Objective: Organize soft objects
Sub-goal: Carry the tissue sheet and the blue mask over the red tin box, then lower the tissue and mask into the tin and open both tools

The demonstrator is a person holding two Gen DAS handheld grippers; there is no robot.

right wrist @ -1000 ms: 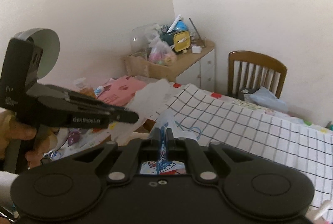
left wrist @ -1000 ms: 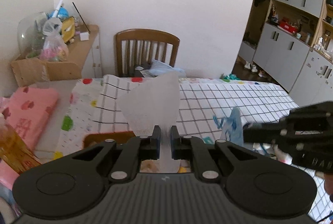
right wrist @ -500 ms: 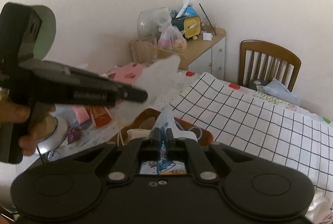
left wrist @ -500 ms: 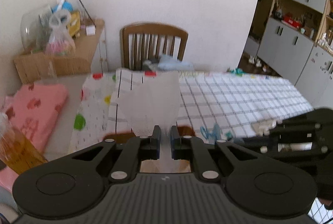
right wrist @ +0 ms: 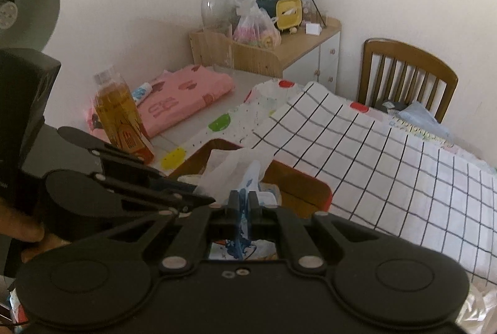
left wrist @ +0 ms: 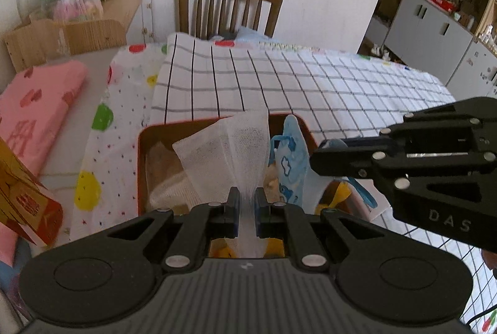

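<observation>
The left gripper pinches a white mesh cloth and the right gripper a blue-printed cloth, both above the near brown box, seemingly for dropping inside.

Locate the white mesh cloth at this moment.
In the left wrist view the white mesh cloth sits centre frame, pinched in the left gripper, hanging over the brown box, left of the blue printed cloth.
</observation>
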